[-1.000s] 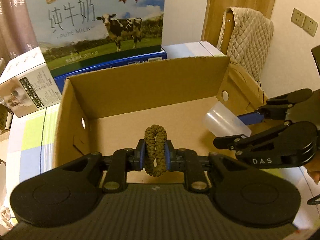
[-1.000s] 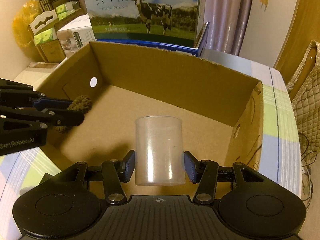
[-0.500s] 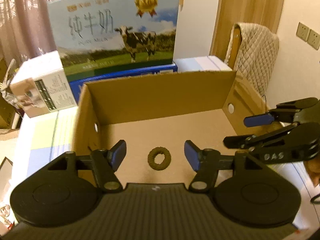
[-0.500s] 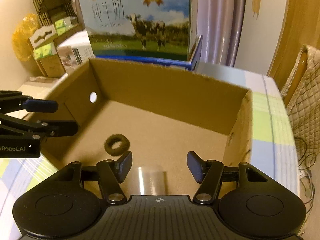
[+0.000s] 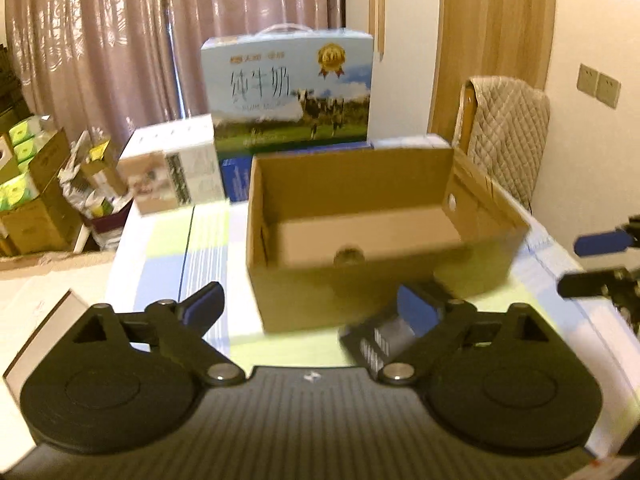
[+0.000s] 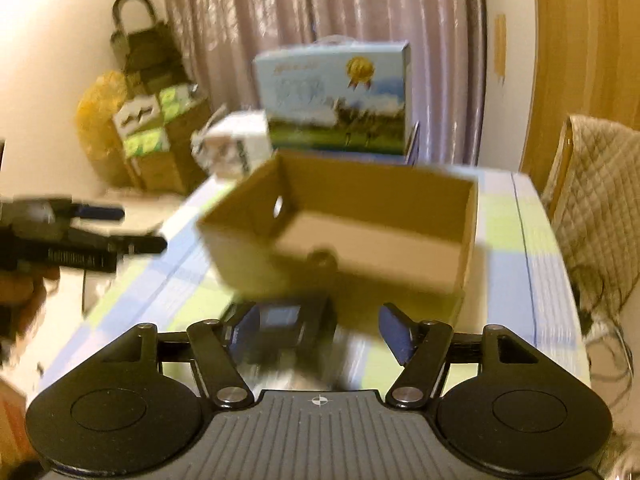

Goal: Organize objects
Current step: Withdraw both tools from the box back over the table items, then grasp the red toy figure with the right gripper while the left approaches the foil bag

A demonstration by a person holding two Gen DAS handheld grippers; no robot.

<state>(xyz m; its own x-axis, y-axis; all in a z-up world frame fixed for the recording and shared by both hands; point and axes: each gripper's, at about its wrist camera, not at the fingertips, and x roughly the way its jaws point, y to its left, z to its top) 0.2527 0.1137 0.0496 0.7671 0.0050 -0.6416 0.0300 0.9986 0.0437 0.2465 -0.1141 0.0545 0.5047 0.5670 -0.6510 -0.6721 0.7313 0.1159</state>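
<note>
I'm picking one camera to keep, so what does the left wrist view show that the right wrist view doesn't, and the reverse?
Only the left wrist view shows the pale wall sockets and the right gripper, jaws opening, empty. Only the right wrist view shows the yellow plastic bag and the left gripper, jaws opening, empty. Both show the open brown cardboard box, the blue milk carton with a cow picture and the dark flat device before the box.

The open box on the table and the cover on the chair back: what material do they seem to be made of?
The open box looks like plain brown cardboard, matte, with raw cut edges and punched round holes in its side walls. The cover draped over the chair back looks like beige quilted fabric, soft and matte, going by its diamond stitch pattern; the exact fibre cannot be told.
</note>
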